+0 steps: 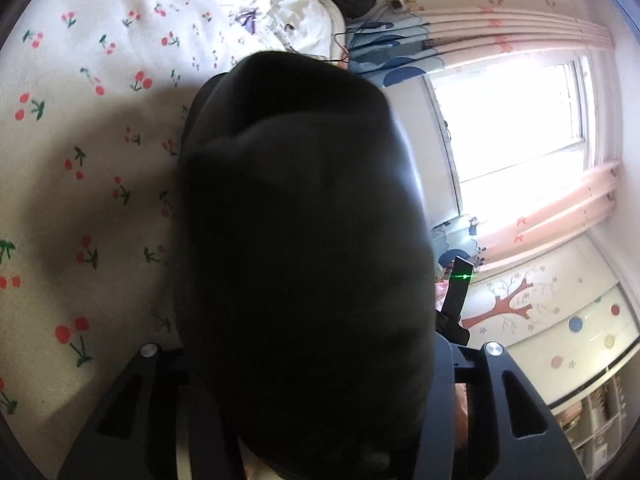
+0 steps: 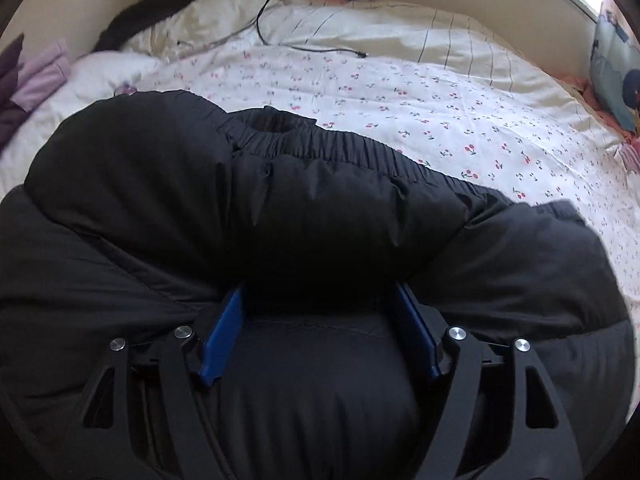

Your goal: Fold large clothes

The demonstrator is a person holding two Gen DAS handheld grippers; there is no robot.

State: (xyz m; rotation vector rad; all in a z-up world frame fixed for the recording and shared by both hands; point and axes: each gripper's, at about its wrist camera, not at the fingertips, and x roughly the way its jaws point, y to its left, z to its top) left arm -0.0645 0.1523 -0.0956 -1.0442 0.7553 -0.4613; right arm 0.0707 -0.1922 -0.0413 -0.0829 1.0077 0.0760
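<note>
Right wrist view: right gripper (image 2: 320,312) sits at bottom centre, its blue pads (image 2: 224,332) spread wide, with puffy fabric of the black padded jacket (image 2: 168,208) bulging between them; a fold covers the tips, so whether the pads press on it I can't tell. The jacket fills the lower two thirds of that frame, lying bunched on the bed; its gathered elastic edge (image 2: 360,150) runs across mid-frame with a round opening just above centre. Beyond it, the cherry-print sheet (image 2: 460,92) spreads to the right and upper middle, then a cream striped quilt (image 2: 380,28) at the top with a thin black cable (image 2: 264,8) trailing over it. Purple folded clothes (image 2: 36,76) sit at the left edge, and a blue patterned cushion (image 2: 616,76) at the right edge. Left wrist view: the left gripper (image 1: 316,360) is almost fully buried under a blurred dark mass of the same jacket filling the frame centre; only the black frame arms at lower left and lower right show, plus one finger (image 1: 456,292) sticking out at centre right with a green light on it. Jaw state not readable here, contact neither. Cherry sheet is on the left, white bedding (image 1: 296,12) upper centre, bright window (image 1: 516,128) with pink curtains (image 1: 520,28) on the right, and a cabinet with a tree decal (image 1: 516,304) lower right.
</note>
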